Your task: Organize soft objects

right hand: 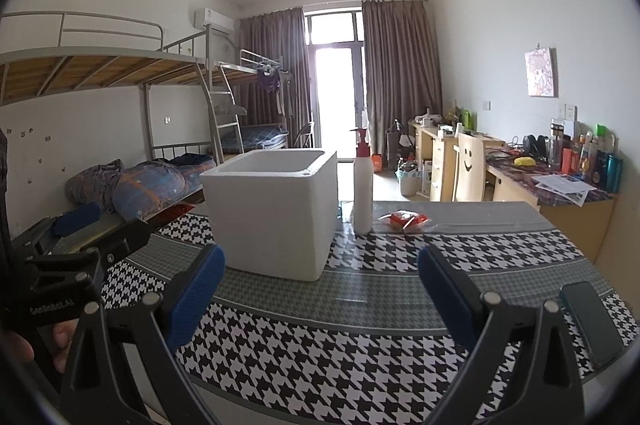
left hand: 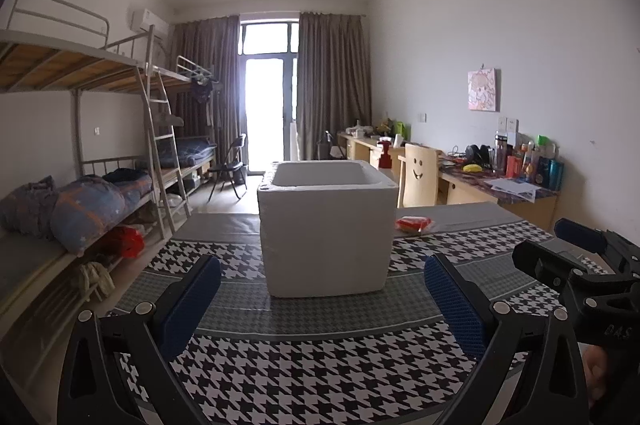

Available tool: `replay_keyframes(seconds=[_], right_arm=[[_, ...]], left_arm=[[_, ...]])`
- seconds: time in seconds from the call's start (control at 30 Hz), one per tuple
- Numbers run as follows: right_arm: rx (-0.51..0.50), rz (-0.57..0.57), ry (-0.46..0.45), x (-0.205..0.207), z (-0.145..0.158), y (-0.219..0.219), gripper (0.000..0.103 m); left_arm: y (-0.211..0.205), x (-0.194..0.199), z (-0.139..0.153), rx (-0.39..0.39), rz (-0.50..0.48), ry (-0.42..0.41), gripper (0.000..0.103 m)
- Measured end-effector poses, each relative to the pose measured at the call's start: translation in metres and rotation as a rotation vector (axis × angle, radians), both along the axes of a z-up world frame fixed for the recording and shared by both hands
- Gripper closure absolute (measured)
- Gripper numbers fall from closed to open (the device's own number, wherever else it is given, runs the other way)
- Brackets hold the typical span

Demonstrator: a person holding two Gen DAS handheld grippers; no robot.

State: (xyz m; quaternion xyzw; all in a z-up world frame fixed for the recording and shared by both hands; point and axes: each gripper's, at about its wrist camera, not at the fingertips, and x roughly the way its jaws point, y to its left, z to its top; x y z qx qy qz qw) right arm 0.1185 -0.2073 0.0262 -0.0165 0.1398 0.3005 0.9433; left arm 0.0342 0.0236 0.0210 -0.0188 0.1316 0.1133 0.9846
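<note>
Covering the table, a houndstooth cloth (right hand: 320, 365); both grippers' fingers (left hand: 192, 301) (right hand: 444, 293) spread wide, empty.

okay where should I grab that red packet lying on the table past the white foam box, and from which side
Probably from above with the right gripper, whose fingers are open. The red packet lies flat on the table, right of the spray bottle, so pinch across its puffy red middle, not the thin clear edges. The foam box stands clear.

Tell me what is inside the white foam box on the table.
Only the upper inner walls of the white foam box show, and they are bare white. Its floor is hidden below the rim in both views, so whether anything lies inside cannot be told.
</note>
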Motion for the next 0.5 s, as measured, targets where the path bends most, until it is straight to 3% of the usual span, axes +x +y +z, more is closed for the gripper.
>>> replay_keyframes(seconds=[0.5], right_arm=[[0.003,-0.009,-0.006,-0.0036,0.0007,-0.0038,0.004]], left_arm=[[-0.0059,-0.0041,0.0007,0.012,-0.018,-0.008,0.001]])
